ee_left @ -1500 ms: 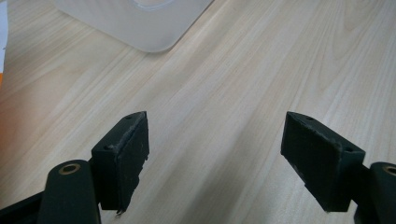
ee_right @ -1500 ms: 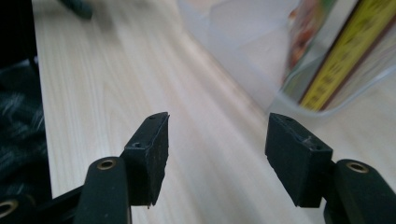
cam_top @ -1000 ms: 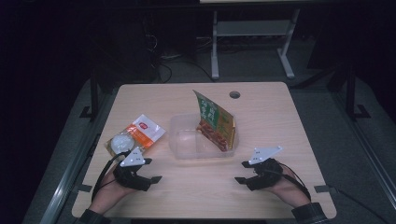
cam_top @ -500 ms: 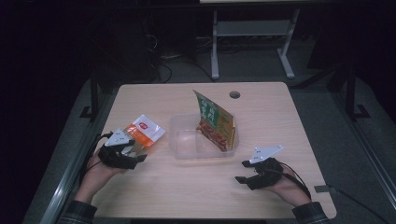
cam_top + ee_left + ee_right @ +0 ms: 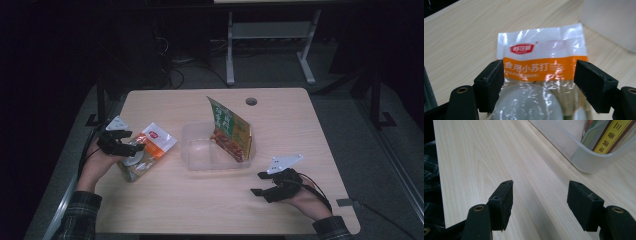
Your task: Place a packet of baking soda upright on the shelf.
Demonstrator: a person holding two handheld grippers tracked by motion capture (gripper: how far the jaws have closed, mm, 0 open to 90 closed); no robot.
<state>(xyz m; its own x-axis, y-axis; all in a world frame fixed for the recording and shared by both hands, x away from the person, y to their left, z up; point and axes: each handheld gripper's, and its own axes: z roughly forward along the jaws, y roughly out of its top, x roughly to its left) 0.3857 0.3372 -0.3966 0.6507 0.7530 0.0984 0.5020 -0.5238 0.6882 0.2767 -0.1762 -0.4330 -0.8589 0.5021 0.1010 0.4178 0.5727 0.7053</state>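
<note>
A clear packet (image 5: 152, 145) with an orange band and a red logo lies at the table's left; white powder shows through its lower half. My left gripper (image 5: 137, 148) reaches over it from the left. In the left gripper view the packet (image 5: 544, 62) lies between the wide-apart jaws of the open left gripper (image 5: 539, 75). A clear plastic container (image 5: 200, 155) stands mid-table, and a green and orange pouch (image 5: 230, 130) leans in it. My right gripper (image 5: 256, 183) rests at the front right, open, with bare wood between the jaws of the right gripper (image 5: 540, 192).
The container's corner (image 5: 584, 162) and the pouch (image 5: 616, 135) sit just beyond my right jaws. A cable hole (image 5: 251, 101) is at the table's far side. The wooden table (image 5: 200, 210) has dark floor all round and a metal frame (image 5: 270, 35) behind.
My left hand has travelled from the front left of the table up and away to the packet, and its jaws now stand around it. The right hand has stayed put.
</note>
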